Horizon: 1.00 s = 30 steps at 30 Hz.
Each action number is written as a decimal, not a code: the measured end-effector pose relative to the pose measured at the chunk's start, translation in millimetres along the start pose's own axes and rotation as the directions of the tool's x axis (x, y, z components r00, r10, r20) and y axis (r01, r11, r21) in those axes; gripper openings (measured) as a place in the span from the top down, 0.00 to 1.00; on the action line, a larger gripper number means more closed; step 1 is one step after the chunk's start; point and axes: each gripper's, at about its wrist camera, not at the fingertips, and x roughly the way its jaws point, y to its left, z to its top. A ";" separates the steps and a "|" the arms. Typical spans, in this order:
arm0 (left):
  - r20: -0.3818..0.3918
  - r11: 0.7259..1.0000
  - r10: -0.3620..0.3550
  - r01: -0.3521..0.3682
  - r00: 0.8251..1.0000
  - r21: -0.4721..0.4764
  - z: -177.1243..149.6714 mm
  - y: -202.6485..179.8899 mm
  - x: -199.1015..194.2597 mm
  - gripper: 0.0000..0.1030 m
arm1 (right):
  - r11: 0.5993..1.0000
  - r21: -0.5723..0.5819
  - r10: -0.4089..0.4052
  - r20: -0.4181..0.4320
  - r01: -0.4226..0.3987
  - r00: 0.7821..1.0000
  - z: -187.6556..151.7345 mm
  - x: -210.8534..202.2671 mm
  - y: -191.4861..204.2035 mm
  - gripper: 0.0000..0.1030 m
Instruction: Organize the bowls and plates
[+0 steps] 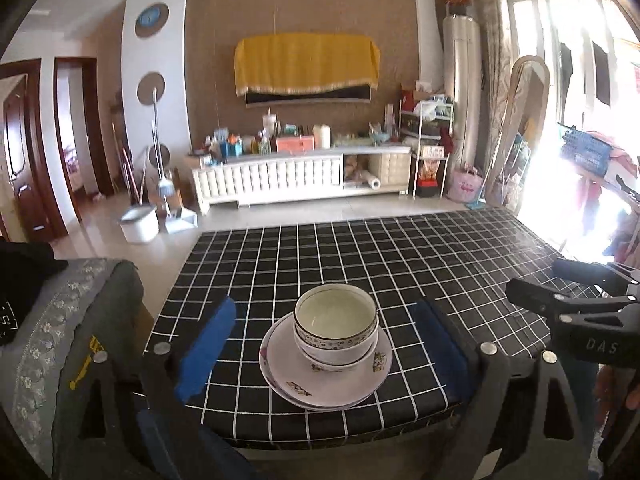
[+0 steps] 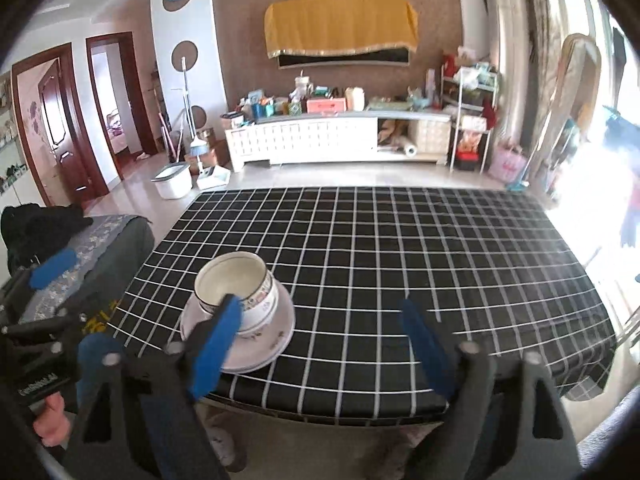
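The stack of bowls (image 1: 336,326) sits nested on two stacked plates (image 1: 326,376) near the front edge of the table (image 1: 440,256), which is covered by a black cloth with a white grid. The top bowl has a patterned dark rim band; the plates carry small floral prints. The left gripper (image 1: 320,344) is held above and short of the table edge, its blue-padded fingers (image 1: 206,350) spread wide to either side of the stack as seen from the left wrist camera, with nothing between the pads and no contact with the crockery. The right gripper (image 2: 324,346) is likewise spread wide and empty; in the right wrist view its left finger (image 2: 218,340) overlaps the stack in the picture but lies in front of it, not touching. Each gripper appears at the edge of the other camera's view, the two held side by side and apart. The rest of the tablecloth is bare, so nothing lies between either gripper and the stack. To the left of the table stands a grey upholstered seat (image 1: 80,320) with a floral border and a dark garment (image 2: 40,224) on it. Beyond the table are a white bucket (image 2: 173,180), a mop (image 1: 160,152), a cluttered low white cabinet (image 1: 296,176), a wall screen under a yellow cloth (image 1: 306,62), a wire shelf rack (image 1: 430,136) and a bright window (image 1: 580,80) at right.
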 end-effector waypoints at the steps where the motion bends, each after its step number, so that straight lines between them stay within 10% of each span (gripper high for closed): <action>1: 0.005 1.000 -0.003 0.003 1.000 0.009 -4.5 -2.7 -3.6 0.09 | 1.000 -0.007 0.000 0.012 0.000 1.000 -3.8 -4.8 0.3 0.10; 30: 0.011 0.999 -0.009 0.008 1.000 0.039 -52.7 -32.8 -52.4 0.00 | 0.998 -0.054 -0.029 0.086 0.034 0.996 -64.3 -62.6 -0.1 0.00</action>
